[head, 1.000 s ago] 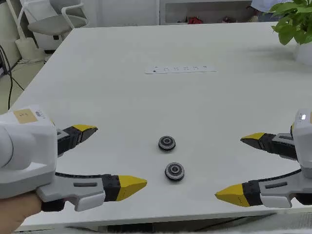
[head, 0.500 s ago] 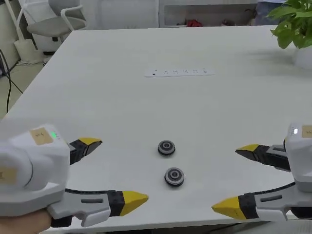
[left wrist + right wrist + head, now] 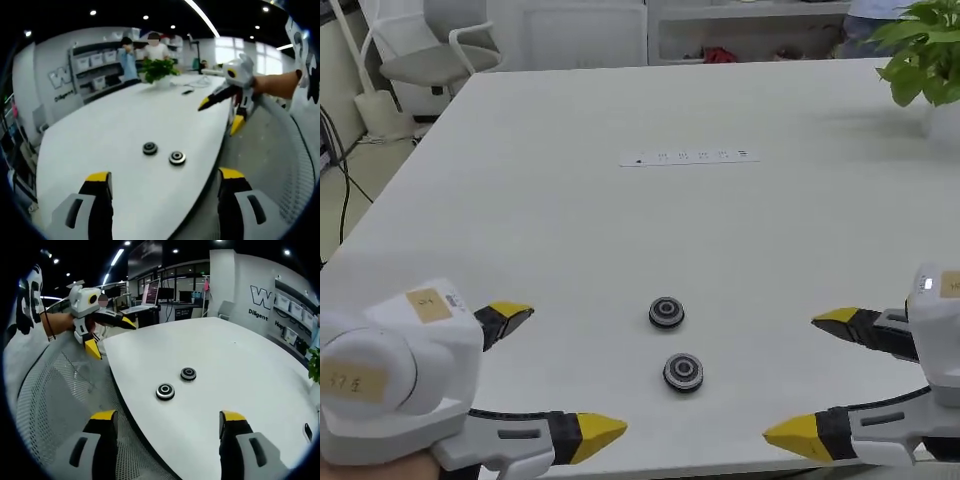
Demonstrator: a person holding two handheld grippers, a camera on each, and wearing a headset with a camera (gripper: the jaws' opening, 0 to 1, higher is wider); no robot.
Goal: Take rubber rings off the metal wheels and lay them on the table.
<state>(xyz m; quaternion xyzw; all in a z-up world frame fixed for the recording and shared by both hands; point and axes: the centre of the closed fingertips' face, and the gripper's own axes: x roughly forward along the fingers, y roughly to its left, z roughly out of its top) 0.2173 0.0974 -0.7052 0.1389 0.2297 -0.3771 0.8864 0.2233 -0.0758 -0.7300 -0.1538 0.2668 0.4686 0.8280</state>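
Observation:
Two small metal wheels with black rubber rings lie flat on the white table: one farther out point(image 3: 666, 312) point(image 3: 150, 148) point(image 3: 188, 373), the other closer to the front edge point(image 3: 683, 372) point(image 3: 177, 158) point(image 3: 165, 391). My left gripper point(image 3: 552, 373) point(image 3: 162, 182) hovers open at the table's front left, apart from both wheels. At the front right my right gripper point(image 3: 825, 378) point(image 3: 165, 422) is open too, with nothing between its yellow-tipped fingers. Each gripper shows in the other's view, the left gripper point(image 3: 107, 332) and the right gripper point(image 3: 220, 112).
A white power strip point(image 3: 689, 156) lies mid-table beyond the wheels. A potted plant point(image 3: 925, 60) stands at the far right corner. An office chair point(image 3: 415, 45) sits past the far left edge. People stand by shelves point(image 3: 142, 52) in the background.
The head camera has tipped, so the scene sits lower. Both grippers have dropped a little toward the front edge; the wheels lie where they were.

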